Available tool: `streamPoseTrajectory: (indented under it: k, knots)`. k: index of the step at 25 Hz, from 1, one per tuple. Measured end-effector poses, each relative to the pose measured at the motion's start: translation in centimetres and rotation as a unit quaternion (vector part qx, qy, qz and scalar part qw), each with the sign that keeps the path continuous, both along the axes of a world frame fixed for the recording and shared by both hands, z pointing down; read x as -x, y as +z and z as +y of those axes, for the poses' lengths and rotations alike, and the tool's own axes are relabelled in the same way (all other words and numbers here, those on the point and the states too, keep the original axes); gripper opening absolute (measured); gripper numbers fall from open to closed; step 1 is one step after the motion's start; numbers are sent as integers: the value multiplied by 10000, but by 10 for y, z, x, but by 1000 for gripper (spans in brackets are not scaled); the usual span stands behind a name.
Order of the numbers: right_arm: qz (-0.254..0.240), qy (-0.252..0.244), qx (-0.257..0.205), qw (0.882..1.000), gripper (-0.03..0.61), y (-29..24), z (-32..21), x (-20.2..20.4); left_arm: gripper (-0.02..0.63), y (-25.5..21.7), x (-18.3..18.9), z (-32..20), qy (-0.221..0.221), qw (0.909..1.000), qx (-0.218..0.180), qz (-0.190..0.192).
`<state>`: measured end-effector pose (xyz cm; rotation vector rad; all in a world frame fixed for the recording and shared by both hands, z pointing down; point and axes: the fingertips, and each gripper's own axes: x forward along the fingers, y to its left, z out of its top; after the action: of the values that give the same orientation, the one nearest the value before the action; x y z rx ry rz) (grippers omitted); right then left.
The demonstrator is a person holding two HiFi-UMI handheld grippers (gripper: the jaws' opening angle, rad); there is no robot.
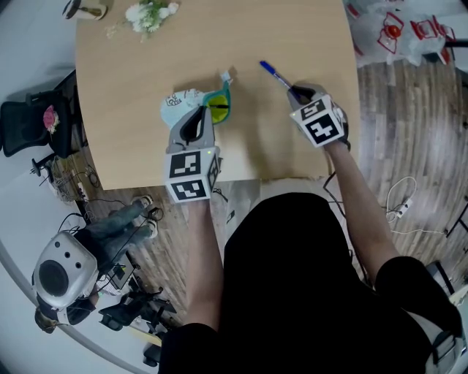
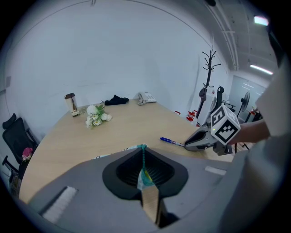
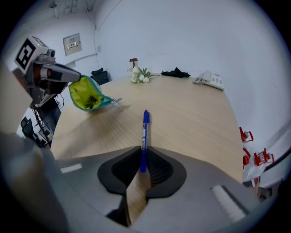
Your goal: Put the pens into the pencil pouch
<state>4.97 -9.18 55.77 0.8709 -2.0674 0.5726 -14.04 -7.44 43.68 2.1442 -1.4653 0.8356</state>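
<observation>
A teal pencil pouch [image 1: 208, 104] with a yellow-green lining lies on the wooden table [image 1: 146, 80], its mouth held up and open. My left gripper [image 1: 202, 121] is shut on the pouch's edge [image 2: 144, 175]. To the right, my right gripper [image 1: 299, 93] is shut on the rear end of a blue pen [image 1: 273, 74], which sticks out beyond the jaws toward the far left. In the right gripper view the pen [image 3: 144, 134] runs straight out from the jaws, and the open pouch [image 3: 88, 96] hangs from the left gripper at the upper left, something dark inside it.
A small bunch of white flowers [image 1: 148, 14] lies at the table's far edge, with a small wooden ornament [image 1: 86, 10] beside it. A telephone [image 3: 208, 80] and a black cloth [image 3: 178, 72] sit at the far end. Office chairs [image 1: 33, 124] stand left of the table.
</observation>
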Motion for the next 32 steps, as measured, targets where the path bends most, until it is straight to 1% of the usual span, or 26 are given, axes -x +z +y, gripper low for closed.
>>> streamPoseTrajectory:
  k: [6,18,26,32]
  knots:
    - [-198,-130,69,9997,46,-11,10,7,16,-2,1,0,-20,10000,-40,22]
    - [-467,-722,-71,9963,46,-49,24,37,15,-4,6,-3,-14,9999,-106,31]
    - [-644,-1345,-45,9888,46,-66,44,56,16,-6,4,-5,-10,9999,-123,36]
    - [-722,-1669,15,9833,46,-69,54,68,15,-8,4,-6,8,9999,-137,11]
